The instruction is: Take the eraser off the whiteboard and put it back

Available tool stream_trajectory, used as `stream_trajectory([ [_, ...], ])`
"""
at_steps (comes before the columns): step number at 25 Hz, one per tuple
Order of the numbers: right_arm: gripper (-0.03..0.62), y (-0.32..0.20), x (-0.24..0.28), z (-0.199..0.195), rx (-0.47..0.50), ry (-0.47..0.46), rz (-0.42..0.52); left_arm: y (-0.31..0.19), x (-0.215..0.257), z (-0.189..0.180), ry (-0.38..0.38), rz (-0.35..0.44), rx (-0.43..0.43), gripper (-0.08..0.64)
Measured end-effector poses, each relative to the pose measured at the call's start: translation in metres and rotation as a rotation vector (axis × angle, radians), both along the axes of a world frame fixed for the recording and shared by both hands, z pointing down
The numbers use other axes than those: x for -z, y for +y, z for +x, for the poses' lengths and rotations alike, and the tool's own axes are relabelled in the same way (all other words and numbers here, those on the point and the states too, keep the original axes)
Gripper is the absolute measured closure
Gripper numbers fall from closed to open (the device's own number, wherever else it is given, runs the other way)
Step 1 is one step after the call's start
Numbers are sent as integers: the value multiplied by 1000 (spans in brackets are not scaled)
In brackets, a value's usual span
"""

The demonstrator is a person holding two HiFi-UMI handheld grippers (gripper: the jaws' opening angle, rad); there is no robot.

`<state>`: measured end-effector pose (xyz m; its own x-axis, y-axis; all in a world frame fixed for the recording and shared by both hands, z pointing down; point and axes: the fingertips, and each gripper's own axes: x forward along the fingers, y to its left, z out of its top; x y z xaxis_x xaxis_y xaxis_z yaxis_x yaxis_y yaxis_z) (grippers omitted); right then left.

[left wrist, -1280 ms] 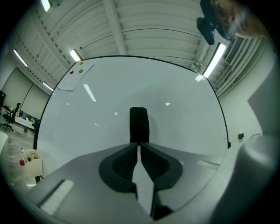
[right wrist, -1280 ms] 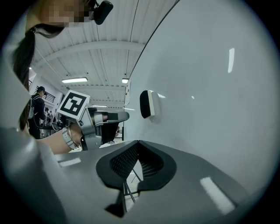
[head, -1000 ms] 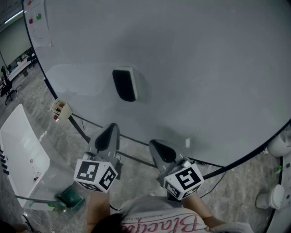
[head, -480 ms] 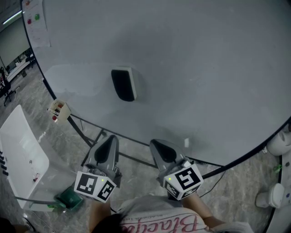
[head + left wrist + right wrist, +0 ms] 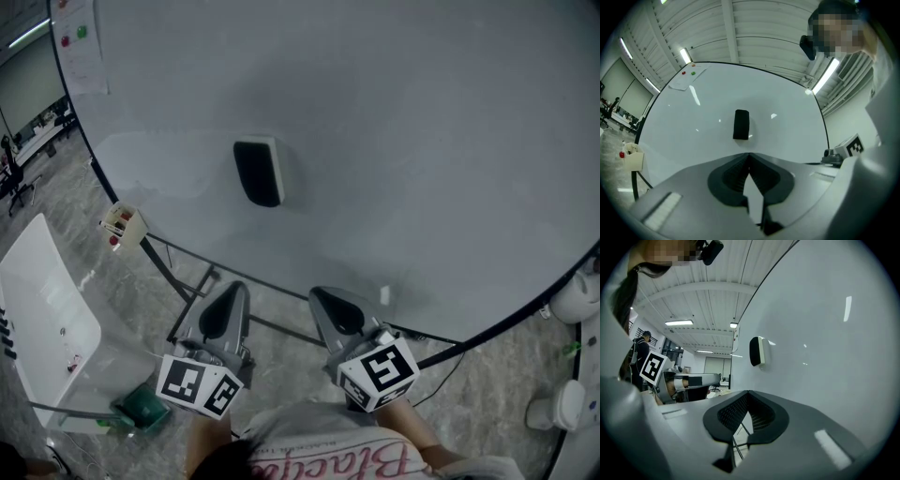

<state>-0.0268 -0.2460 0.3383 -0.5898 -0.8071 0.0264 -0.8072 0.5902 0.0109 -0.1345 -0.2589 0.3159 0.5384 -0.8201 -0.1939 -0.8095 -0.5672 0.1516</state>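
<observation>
Black eraser (image 5: 260,172) with pale backing, upright on the whiteboard (image 5: 422,141) (stuck flat, mid-board), untouched

We see grey marbled floor tiles (image 5: 122,281). At left stands a white curved piece of furniture (image 5: 42,309), chair or table, can't tell, with a green object (image 5: 145,408) on the floor beside its leg. We note a ribbed white ceiling (image 5: 754,28) and lit tube lights (image 5: 685,55). Far-left office furniture (image 5: 37,141) is too small to detail.

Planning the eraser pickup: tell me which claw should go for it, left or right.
Left, probably. The eraser sits straight ahead of the left claw, face-on. The right claw sees it only edge-on, from the side. Both claws are shut and empty, so the left must open first.
</observation>
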Motion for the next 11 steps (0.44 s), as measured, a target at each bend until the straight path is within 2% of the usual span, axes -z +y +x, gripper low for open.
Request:
stream_trajectory([
  [11,592,1,2,-1,9,14,10,-1,3,3,9,5,6,558],
])
